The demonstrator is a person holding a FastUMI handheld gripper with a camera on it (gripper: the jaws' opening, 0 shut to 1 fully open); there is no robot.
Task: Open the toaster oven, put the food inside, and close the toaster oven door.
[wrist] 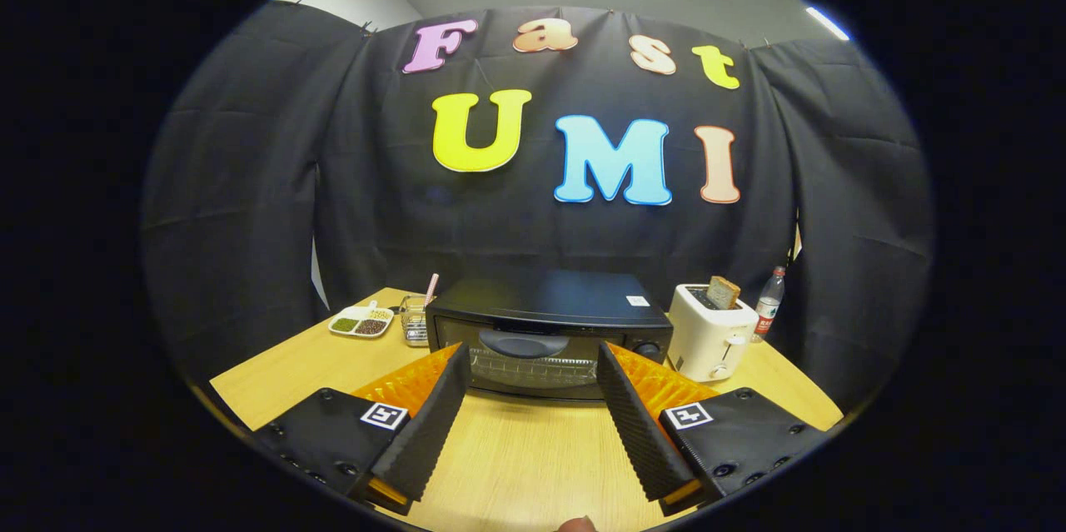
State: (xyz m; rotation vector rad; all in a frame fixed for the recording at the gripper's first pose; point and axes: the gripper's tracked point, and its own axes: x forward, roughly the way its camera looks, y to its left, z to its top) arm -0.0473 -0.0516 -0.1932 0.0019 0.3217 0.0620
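A black toaster oven (545, 324) stands on the wooden table (516, 457), straight ahead of the fingers. Its glass door is shut, with a dark handle (525, 343) across the top of the door and a wire rack showing behind the glass. A knob (647, 348) sits at the oven's right. My gripper (530, 353) is open, fingers spread wide with nothing between them, a short way in front of the oven door. A white toaster (710, 332) to the oven's right holds a slice of toast (723, 292) standing up in its slot.
Left of the oven sit a white divided dish (361, 321) of beans and a small glass container (414, 320) with a pink stick in it. A plastic water bottle (769, 304) stands behind the toaster. Black cloth walls close in the table's back and sides.
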